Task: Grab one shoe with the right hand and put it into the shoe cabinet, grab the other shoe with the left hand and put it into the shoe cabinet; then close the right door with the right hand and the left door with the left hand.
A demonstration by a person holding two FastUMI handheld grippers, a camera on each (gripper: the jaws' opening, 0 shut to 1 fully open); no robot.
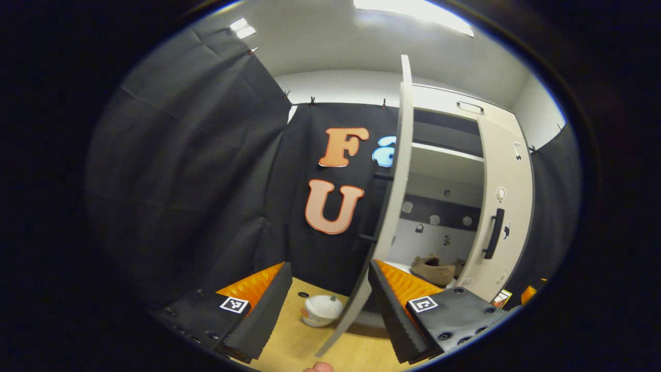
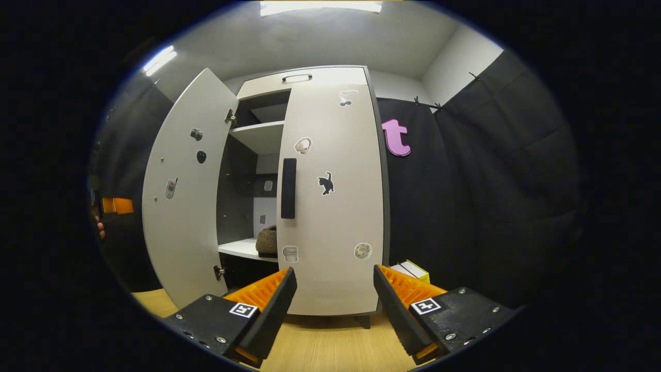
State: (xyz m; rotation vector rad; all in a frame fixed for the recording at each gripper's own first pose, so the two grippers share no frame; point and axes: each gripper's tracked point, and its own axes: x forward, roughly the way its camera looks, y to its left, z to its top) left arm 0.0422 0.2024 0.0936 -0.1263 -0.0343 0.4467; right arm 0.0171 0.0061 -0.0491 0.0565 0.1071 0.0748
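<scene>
Left door [image 1: 397,206] edge between wide-spread left gripper [image 1: 330,305] fingers; right gripper [image 2: 334,299] fingers wide, right door [image 2: 330,206] ahead.

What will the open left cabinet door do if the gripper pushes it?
The left door looks like a flat, stiff panel, so it probably won't bend. It hangs on hinges, so it should swing shut rather than slide. It looks tall and thin, probably fairly light to push.

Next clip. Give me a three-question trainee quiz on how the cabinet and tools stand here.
1. True or false: the right door is shut.
2. Which door stands open? A) left door B) right door C) neither
3. Fill in: the brown shoe lies on the cabinet's lower ____.

Key: 1 true. 2 A. 3 shelf. Both the left tool and the right tool are open and empty.
</scene>
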